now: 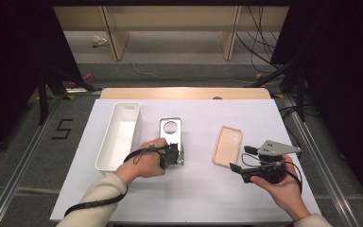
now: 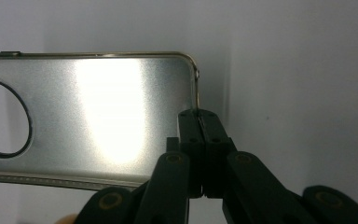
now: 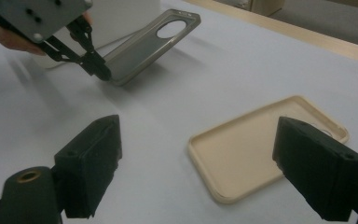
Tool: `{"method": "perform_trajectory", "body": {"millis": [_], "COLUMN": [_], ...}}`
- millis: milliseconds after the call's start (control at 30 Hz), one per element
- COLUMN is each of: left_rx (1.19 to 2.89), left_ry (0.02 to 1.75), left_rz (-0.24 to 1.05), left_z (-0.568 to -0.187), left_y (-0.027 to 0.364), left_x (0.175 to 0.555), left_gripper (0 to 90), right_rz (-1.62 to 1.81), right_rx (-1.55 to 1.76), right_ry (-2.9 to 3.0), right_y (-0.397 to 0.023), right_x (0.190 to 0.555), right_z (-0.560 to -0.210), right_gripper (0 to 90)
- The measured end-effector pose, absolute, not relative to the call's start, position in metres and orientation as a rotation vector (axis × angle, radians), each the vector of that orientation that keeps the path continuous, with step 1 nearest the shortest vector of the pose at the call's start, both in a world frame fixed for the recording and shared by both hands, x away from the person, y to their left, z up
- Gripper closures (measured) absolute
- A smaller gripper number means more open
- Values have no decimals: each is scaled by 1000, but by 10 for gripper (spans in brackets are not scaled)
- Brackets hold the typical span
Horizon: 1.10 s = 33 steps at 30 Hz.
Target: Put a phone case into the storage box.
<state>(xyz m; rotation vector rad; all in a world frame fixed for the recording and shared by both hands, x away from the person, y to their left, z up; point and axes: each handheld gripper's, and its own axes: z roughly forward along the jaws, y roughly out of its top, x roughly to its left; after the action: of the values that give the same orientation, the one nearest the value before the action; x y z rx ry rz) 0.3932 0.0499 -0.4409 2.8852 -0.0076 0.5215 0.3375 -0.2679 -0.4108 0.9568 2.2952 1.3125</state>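
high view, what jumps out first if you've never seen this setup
The silver phone case at mid-table, tipped up off the white table with the left gripper shut on its near edge. To its right lies a beige case, hollow side up, with the right gripper open just beside it. A long white bin stands at the left.

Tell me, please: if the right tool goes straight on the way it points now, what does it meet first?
Probably the beige phone case: it lies on the table right ahead of the open right tool, partly between its jaws. Depth is hard to judge.
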Motion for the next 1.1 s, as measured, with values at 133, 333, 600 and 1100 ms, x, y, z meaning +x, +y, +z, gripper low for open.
{"method": "perform_trajectory", "body": {"millis": [133,333,600,1100], "left_rx": [2870,2819,2813,2782], "left_ry": [-59,-72,-123,-187], "left_rz": [569,623,628,648], "left_z": [-442,-439,-438,-428], "left_y": [53,53,48,41], "left_x": [380,363,355,342], "left_gripper": [890,891,891,893], "right_rz": [1308,1320,1338,1410], "right_rx": [963,982,998,1045], "right_ry": [2295,2290,2295,2373], "right_y": [-267,-262,-245,-176], "right_x": [338,344,360,417], "right_z": [-411,-411,-414,-423], "right_gripper": [165,166,167,237]}}
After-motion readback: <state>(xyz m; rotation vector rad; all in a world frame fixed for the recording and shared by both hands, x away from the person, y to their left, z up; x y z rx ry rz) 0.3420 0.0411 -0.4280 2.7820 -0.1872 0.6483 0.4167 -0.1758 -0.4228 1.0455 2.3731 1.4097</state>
